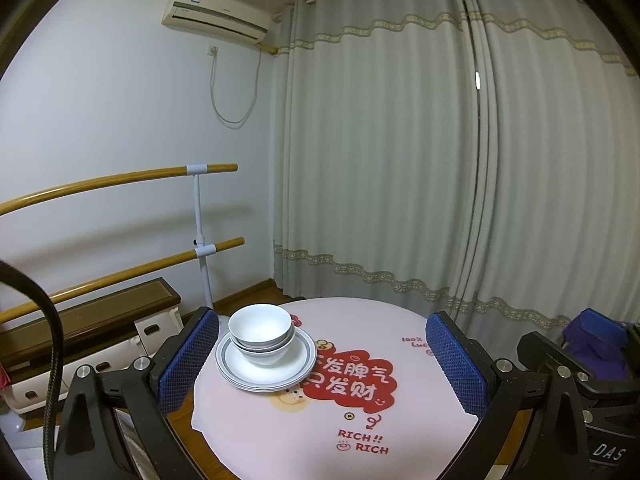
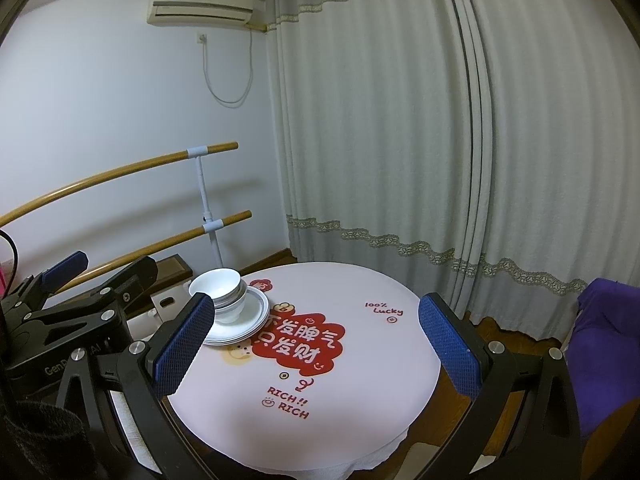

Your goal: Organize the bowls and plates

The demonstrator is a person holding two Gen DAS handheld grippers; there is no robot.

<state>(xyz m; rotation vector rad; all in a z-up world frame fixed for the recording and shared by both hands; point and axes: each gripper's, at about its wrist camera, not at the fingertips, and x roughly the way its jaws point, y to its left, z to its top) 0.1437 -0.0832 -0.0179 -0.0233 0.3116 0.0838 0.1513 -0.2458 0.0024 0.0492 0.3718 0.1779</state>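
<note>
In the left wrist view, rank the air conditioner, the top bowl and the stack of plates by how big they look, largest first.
1. Air conditioner, widest in frame though farthest away.
2. Stack of plates, only slightly narrower, so nearly a tie.
3. Top bowl, clearly smallest.

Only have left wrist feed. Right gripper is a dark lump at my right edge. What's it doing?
Observer: Right gripper is open, holding nothing, hovering over the table's near edge.
Operator: My own fingers cover the stack's left side. Anything hidden there?
Observer: From the right wrist, the left gripper sits left of the stack, apart from the bowls; only the white bins by the wall show behind it.
Operator: Anything on the table's right half, behind my right finger?
Observer: Just the cloth print, "100% Lucky". The dishes are all in one pile, bowls nested on the plates.
</note>
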